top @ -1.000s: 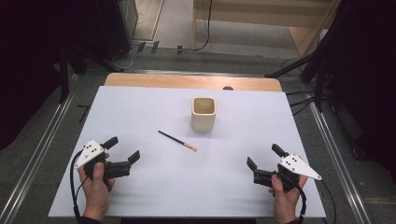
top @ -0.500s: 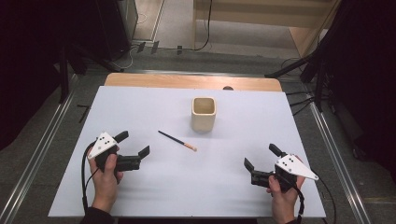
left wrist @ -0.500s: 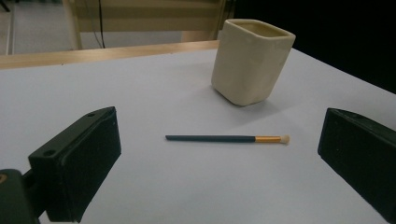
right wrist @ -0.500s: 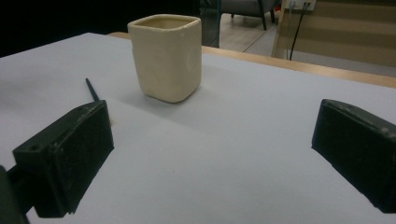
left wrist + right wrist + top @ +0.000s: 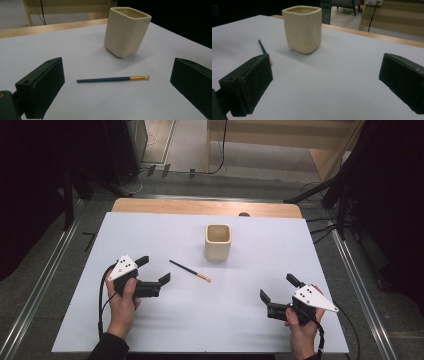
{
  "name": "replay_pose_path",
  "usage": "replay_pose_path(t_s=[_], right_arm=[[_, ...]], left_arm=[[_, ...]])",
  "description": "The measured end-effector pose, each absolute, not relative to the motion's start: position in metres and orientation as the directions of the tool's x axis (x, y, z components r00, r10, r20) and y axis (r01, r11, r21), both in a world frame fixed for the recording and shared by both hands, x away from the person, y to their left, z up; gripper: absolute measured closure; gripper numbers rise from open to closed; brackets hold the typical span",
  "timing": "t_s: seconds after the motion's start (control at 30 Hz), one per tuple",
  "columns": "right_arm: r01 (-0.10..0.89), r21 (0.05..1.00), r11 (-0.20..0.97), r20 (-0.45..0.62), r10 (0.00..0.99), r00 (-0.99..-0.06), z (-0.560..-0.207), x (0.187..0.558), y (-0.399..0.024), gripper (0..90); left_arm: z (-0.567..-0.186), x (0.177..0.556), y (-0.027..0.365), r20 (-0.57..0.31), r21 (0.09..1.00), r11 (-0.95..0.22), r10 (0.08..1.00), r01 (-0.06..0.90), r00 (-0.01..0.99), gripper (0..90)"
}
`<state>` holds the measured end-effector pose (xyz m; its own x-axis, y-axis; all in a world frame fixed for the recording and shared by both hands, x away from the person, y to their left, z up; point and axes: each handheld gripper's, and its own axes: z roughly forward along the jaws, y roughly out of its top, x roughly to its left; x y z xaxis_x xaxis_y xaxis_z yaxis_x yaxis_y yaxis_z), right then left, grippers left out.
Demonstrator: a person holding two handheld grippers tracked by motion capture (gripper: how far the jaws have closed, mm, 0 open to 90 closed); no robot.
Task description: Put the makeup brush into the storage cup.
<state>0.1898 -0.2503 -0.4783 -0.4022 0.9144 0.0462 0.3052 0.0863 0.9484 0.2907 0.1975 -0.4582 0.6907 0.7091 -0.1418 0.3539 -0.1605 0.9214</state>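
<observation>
Over on the left of the high view, the left gripper (image 5: 153, 272) sits low over the white table (image 5: 150, 330), the person's left hand (image 5: 124, 295) wrapped around its body, grey plate on top, cable looping down beside the wrist. Jaws are spread wide and empty, pointing toward the middle of the table. Just ahead of them lies the makeup brush (image 5: 189, 270), flat on the surface: a thin dark handle, a gold band, a pale tip. In the left gripper view the brush (image 5: 112, 79) lies crosswise between the two black jaws but beyond them, not touched by either, its tip toward the right.

Moving on, the cream square cup (image 5: 218, 241) stands upright near the table's centre, just behind the brush's tip end and apart from it. In the left gripper view the cup (image 5: 126, 31) rises behind the brush; its inside is not visible there.

On the right, the right gripper (image 5: 278, 295) hovers near the table's near edge, held by the right hand (image 5: 300, 320), jaws parted with nothing between them. It is well apart from the brush. Its own view looks at the cup (image 5: 302, 28), with the brush's dark handle (image 5: 262, 46) partly hidden behind the left jaw.
</observation>
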Motion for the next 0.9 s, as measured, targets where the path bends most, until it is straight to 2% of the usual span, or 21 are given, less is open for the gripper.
replay_pose_path(t_s=[0.4, 0.63, 0.9], right_arm=[[0.307, 0.947, 0.09, 0.044, 0.914, -0.403, -0.479, 0.191, -0.251, 0.0], [0.307, 0.947, 0.092, 0.043, 0.913, -0.405, -0.48, 0.192, -0.251, 0.0], [0.311, 0.945, 0.097, 0.041, 0.912, -0.409, -0.48, 0.192, -0.25, 0.0]], left_arm=[[-0.45, 0.309, 0.189, -0.132, 0.911, -0.207, 0.67, 0.355, 0.73, 0.0], [-0.449, 0.323, 0.176, -0.102, 0.887, -0.291, 0.632, 0.357, 0.769, 0.6], [-0.453, 0.338, 0.162, -0.109, 0.836, -0.393, 0.564, 0.382, 0.819, 0.6]])
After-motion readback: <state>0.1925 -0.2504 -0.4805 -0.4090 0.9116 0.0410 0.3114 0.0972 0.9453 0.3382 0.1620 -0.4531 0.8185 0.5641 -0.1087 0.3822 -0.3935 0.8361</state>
